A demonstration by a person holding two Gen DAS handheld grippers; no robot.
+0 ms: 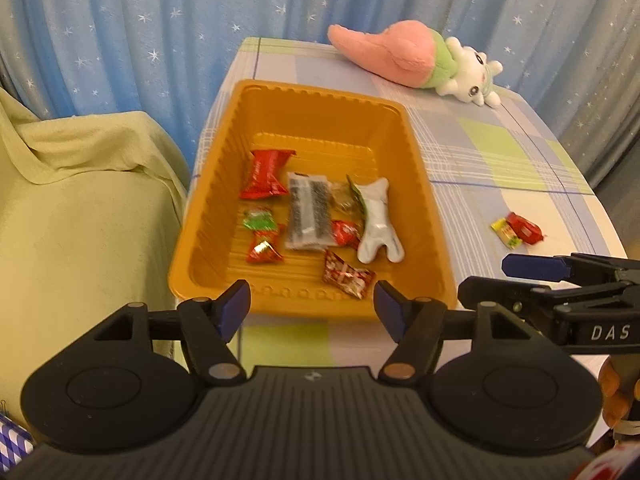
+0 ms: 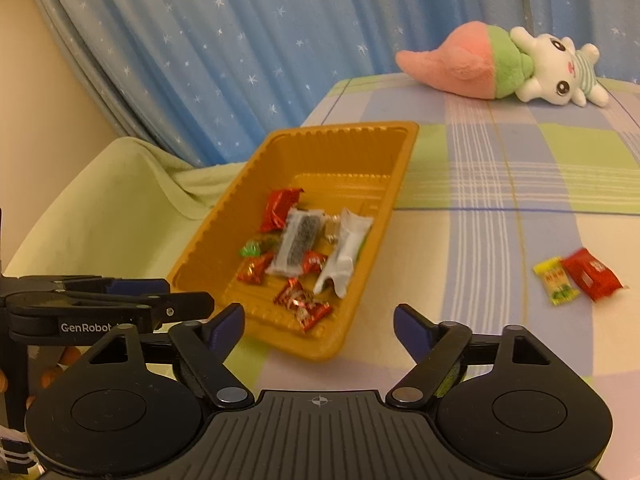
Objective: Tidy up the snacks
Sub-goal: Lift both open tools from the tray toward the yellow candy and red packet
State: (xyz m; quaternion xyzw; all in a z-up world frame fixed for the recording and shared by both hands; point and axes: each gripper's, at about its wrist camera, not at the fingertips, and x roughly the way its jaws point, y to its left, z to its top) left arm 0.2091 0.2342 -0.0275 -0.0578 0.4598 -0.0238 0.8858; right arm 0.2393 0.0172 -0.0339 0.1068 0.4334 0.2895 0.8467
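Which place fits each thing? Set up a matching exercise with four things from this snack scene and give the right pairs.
Things:
1. yellow candy
2. white bone-shaped packet
3. plush toy
4. left gripper

Places:
A. inside the orange tray
B. far end of the table
C. on the cloth beside a red packet, outside the tray
D. open and empty, at the tray's near rim

Pairs: 1-C, 2-A, 3-B, 4-D

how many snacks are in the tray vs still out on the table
In the tray: 8 (red wrappers, a grey pack, a white pack, a clear candy, a green one)
On the table: 2 (yellow snack, red snack)
Total: 10
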